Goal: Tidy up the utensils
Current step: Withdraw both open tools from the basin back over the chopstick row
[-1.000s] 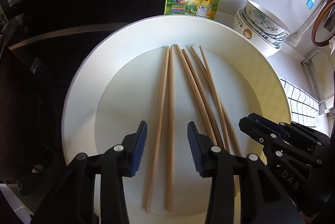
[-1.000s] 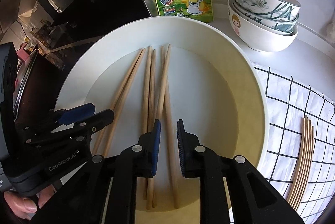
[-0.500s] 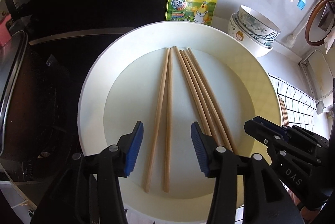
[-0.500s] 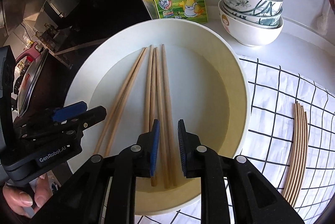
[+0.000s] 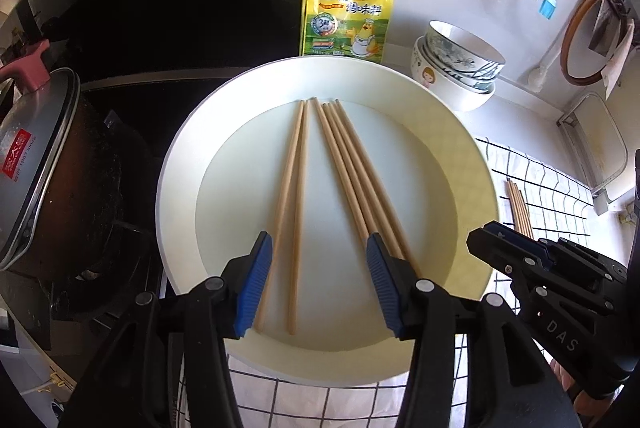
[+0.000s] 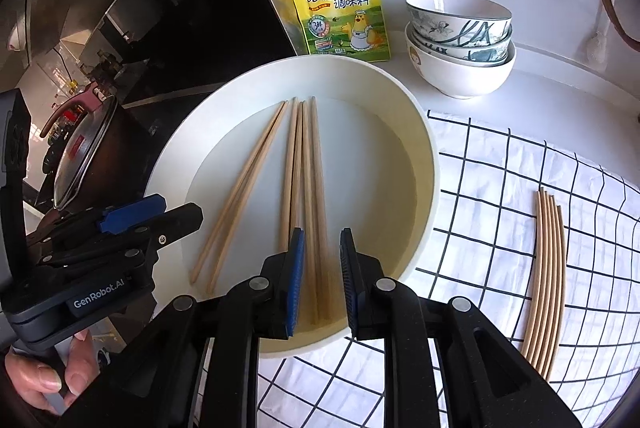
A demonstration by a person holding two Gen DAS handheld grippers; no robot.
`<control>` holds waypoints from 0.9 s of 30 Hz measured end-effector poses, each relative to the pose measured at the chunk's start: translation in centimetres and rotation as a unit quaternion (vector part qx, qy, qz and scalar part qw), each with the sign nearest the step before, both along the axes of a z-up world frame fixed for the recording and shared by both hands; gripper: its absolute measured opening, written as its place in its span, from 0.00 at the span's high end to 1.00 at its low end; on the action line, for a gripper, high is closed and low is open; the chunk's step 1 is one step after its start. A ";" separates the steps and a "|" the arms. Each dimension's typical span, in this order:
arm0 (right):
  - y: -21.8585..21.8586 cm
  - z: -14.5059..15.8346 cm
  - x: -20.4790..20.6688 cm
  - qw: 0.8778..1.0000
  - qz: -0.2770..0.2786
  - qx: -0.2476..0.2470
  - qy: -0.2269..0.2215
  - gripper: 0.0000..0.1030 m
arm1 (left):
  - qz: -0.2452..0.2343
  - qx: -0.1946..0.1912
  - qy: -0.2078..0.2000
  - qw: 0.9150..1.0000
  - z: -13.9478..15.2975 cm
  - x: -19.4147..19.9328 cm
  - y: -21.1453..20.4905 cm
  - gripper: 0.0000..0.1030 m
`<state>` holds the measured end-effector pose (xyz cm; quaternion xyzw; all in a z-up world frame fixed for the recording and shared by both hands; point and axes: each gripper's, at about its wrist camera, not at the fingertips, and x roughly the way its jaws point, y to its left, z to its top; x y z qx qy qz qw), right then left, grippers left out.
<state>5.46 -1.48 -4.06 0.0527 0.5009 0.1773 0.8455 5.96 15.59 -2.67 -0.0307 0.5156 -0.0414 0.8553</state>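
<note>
A white round basin [image 5: 180, 164] [image 6: 432, 164] holds several wooden chopsticks. A pair of chopsticks [image 5: 294, 188] [image 6: 240, 188] lies on its left. A bundle of several chopsticks [image 5: 352, 168] [image 6: 306, 168] lies beside it. My left gripper [image 5: 318, 282] [image 6: 132, 214] is open above the near ends of the pair, empty. My right gripper [image 6: 320, 280] [image 5: 492, 236] is part open, its jaws either side of the bundle's near ends without gripping them. Several more chopsticks [image 6: 546, 268] [image 5: 520, 208] lie on the checked cloth [image 6: 500, 168] at the right.
A yellow seasoning pouch [image 5: 350, 16] [image 6: 342, 8] leans on the wall behind the basin. Stacked bowls [image 5: 458, 68] [image 6: 460, 40] stand at the back right. A lidded wok [image 5: 36, 156] [image 6: 80, 156] sits on the dark stove at the left.
Both grippers have pulled back and up from the basin, so more counter and cloth show. The crossed right-hand chopsticks now lie together as one bundle. The right jaws opened slightly.
</note>
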 end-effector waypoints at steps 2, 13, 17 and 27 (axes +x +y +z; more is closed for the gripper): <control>-0.6 0.3 -0.4 1.000 -0.002 -0.001 -0.003 0.82 | -0.003 0.000 -0.003 1.000 0.2 -0.4 -0.6 0.53; -5.4 1.1 -2.9 1.000 -0.022 -0.010 -0.012 0.79 | -0.023 -0.007 -0.008 1.000 1.1 -2.4 -4.9 0.52; -7.9 1.1 -3.7 0.999 -0.037 -0.012 -0.011 0.76 | -0.032 -0.009 -0.010 0.999 1.3 -2.9 -6.9 0.51; -13.9 0.1 -5.7 0.997 -0.077 -0.023 -0.004 0.75 | -0.062 -0.011 0.000 0.998 0.7 -4.1 -12.2 0.47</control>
